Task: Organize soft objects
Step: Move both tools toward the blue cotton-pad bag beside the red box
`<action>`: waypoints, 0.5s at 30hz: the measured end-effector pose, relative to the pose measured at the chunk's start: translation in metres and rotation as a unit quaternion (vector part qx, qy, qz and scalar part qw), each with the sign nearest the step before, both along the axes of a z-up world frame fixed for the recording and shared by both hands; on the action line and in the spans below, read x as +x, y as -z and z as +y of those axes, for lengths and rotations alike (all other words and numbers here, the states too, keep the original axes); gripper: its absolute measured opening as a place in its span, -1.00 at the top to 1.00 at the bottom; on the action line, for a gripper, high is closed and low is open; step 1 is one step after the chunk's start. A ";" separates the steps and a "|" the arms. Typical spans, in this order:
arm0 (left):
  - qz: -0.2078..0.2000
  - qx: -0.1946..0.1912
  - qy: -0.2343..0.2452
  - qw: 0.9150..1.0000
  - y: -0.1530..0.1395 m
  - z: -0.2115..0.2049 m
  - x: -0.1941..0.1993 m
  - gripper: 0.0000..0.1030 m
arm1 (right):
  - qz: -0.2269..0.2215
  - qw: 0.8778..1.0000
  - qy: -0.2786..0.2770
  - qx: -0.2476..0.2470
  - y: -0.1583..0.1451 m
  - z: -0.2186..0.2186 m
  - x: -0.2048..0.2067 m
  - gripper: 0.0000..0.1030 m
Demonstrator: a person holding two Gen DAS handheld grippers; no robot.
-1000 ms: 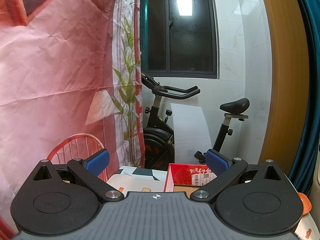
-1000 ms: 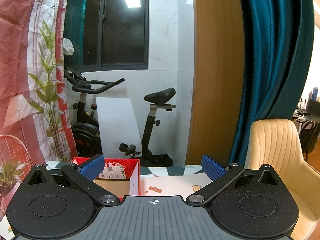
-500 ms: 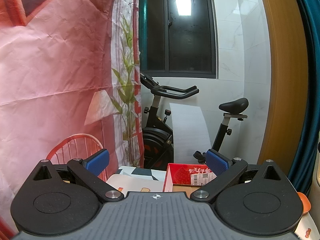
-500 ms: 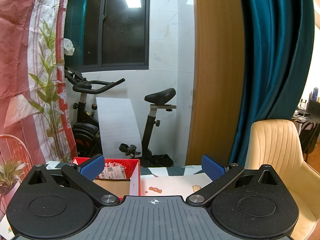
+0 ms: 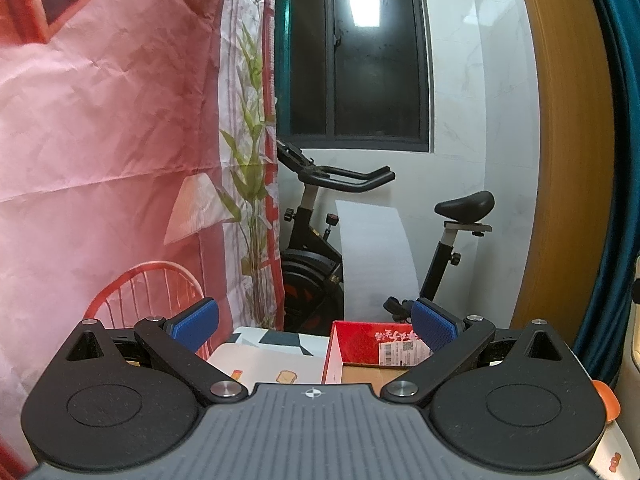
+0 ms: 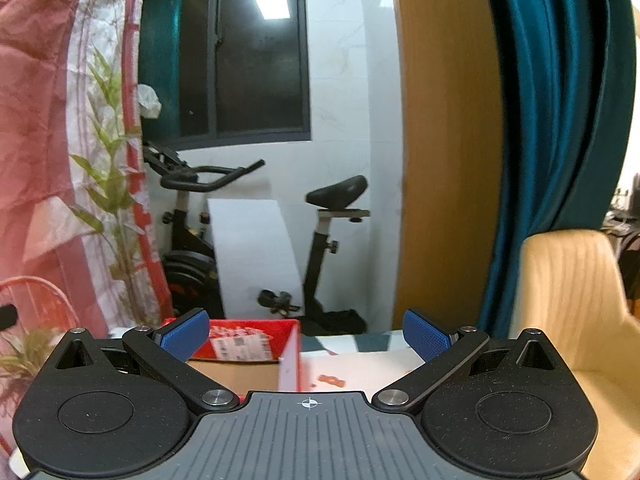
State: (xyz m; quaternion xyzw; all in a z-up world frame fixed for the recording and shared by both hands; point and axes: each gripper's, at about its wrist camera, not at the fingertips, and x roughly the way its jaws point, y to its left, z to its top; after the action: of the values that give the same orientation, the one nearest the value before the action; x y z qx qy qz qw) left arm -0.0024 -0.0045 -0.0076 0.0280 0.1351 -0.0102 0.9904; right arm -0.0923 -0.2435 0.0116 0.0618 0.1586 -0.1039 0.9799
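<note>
We held the left gripper (image 5: 314,326) with its jaws wide and empty above the desk (image 5: 264,362). The right gripper (image 6: 306,330) was the same, jaws wide, nothing between them. The red box (image 5: 360,344) stood open on the desk, just beyond both grippers, with an exercise bike (image 6: 320,240) well behind it. We saw no soft objects in either view.
</note>
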 end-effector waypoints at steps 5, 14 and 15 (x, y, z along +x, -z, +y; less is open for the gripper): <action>0.016 -0.004 -0.005 1.000 0.010 0.003 0.010 -1.00 | -0.009 1.000 -0.013 0.007 0.018 -0.006 0.013 -0.99; 0.040 -0.001 -0.002 0.999 0.048 0.009 0.036 -1.00 | -0.006 0.997 -0.052 0.061 0.075 -0.017 0.043 -0.99; 0.046 0.004 0.000 0.999 0.055 0.008 0.039 -1.00 | 0.000 0.997 -0.052 0.063 0.083 -0.018 0.047 -0.99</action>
State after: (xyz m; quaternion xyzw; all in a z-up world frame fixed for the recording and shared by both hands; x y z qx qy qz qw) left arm 0.0365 0.0034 -0.0624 0.0315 0.1805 -0.0106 0.9830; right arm -0.0449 -0.2611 -0.0716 0.1152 0.1678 -0.0428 0.9781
